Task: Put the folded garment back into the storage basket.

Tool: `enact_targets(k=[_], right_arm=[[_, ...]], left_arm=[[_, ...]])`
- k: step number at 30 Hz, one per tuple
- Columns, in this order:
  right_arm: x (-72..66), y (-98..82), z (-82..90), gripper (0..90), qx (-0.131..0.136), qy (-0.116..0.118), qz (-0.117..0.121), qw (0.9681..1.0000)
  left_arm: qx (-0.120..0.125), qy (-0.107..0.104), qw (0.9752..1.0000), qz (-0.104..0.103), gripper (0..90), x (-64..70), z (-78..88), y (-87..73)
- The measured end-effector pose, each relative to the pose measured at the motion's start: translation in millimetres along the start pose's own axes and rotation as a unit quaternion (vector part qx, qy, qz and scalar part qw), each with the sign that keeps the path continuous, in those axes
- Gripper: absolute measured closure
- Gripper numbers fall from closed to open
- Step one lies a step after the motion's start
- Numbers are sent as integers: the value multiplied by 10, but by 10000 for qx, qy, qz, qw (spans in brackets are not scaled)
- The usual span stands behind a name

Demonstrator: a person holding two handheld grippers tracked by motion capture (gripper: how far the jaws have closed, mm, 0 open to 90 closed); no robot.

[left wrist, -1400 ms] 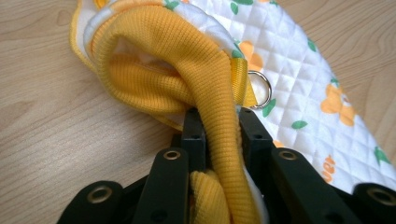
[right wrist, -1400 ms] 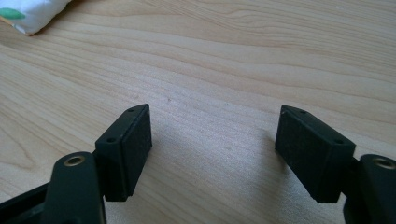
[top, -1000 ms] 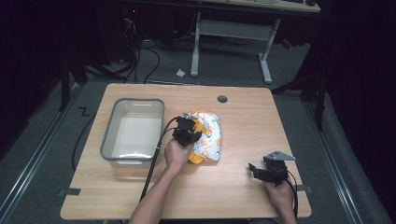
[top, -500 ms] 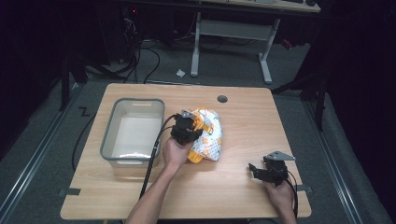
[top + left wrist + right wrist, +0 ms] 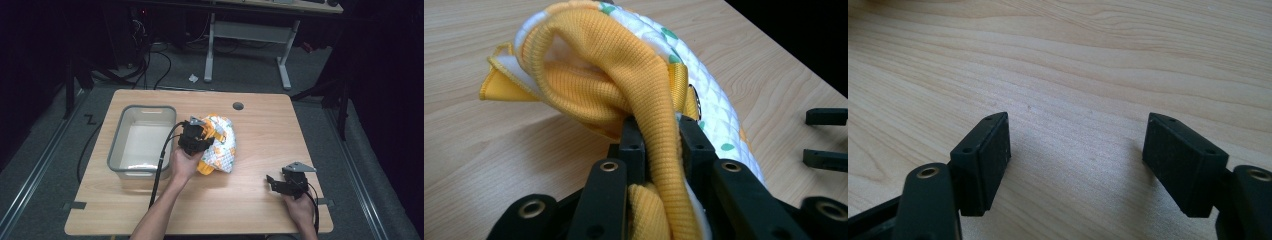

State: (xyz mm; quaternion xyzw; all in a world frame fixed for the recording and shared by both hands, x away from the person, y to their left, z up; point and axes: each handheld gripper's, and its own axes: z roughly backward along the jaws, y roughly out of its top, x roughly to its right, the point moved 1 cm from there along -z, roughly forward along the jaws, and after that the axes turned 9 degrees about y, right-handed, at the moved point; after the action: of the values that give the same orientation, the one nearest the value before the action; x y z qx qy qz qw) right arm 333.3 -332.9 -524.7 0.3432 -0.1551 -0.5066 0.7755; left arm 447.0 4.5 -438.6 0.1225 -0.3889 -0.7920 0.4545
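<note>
I've got the left gripper (image 5: 656,137) pinching a fold of yellow ribbed cloth, part of the bundled garment (image 5: 219,145) lying near the middle of the table (image 5: 260,200). In the left gripper view the ribbed band runs right between my two jaws, both pressed tight against it, and the quilted white part with green leaves curves off behind. From the high view, my left gripper (image 5: 196,137) sits at the garment's left edge, just to the right of the clear plastic bin (image 5: 142,141); the garment is beside the bin, not in it. My right gripper (image 5: 280,182) hangs low over bare wood near the table's front right corner, well apart from the garment. In the right gripper view its jaws are spread wide, nothing between them but tabletop.
</note>
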Motion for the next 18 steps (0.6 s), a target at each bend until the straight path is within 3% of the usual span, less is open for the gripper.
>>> enact_targets(k=[18], right_arm=[[-2,0,-1,273,-4,-10,14,10000]], left_arm=[[250,-144,9995,151,764,-138,319,26]])
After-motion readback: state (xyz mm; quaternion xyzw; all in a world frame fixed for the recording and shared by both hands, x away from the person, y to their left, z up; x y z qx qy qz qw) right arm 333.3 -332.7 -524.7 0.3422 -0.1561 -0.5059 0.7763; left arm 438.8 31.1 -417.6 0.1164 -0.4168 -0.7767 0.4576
